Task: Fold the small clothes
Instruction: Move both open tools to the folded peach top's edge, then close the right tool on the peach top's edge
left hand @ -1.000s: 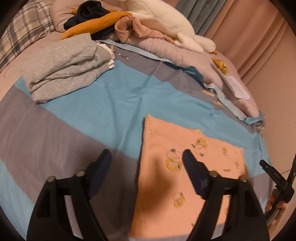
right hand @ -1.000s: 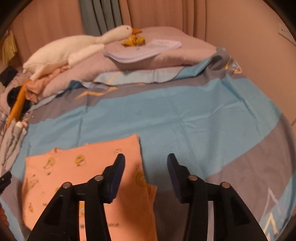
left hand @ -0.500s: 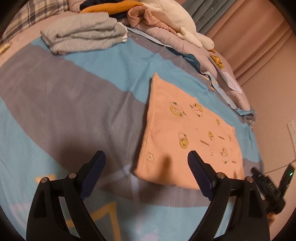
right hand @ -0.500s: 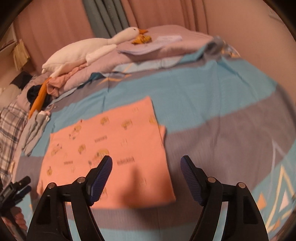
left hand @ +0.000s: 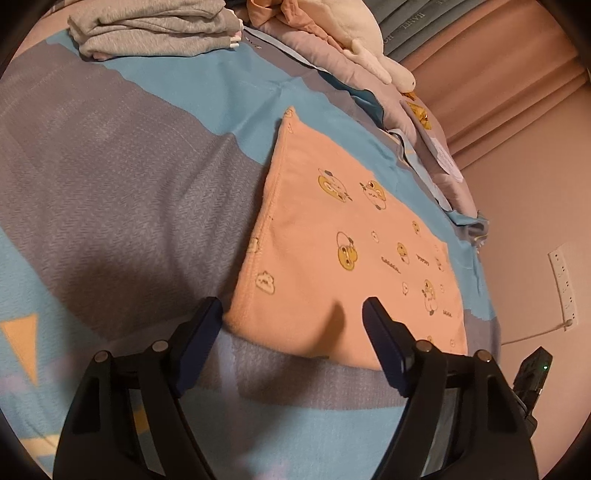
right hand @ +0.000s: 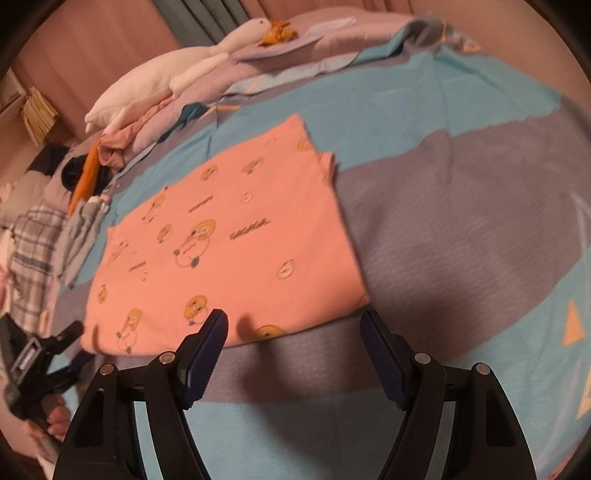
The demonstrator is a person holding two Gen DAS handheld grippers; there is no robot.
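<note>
A folded peach-orange garment [left hand: 343, 251] with yellow cartoon prints lies flat on the blue and grey bedsheet [left hand: 129, 177]. It also shows in the right wrist view [right hand: 229, 251]. My left gripper [left hand: 293, 325] is open and empty, above the garment's near left corner. My right gripper [right hand: 293, 332] is open and empty, above the garment's near right edge. The left gripper also shows at the lower left of the right wrist view [right hand: 44, 354], and part of the right gripper shows at the right edge of the left wrist view [left hand: 532, 373].
A stack of folded grey clothes [left hand: 155, 29] sits at the far left. A white goose plush [right hand: 177, 77], pillows [right hand: 321, 40] and a heap of orange and dark clothes [right hand: 86, 173] line the far side. A wall [left hand: 535, 221] with a socket borders the bed's right.
Both grippers have pulled back and up from the garment toward its near edge. Both jaws have opened wider. The garment lies where it was.
</note>
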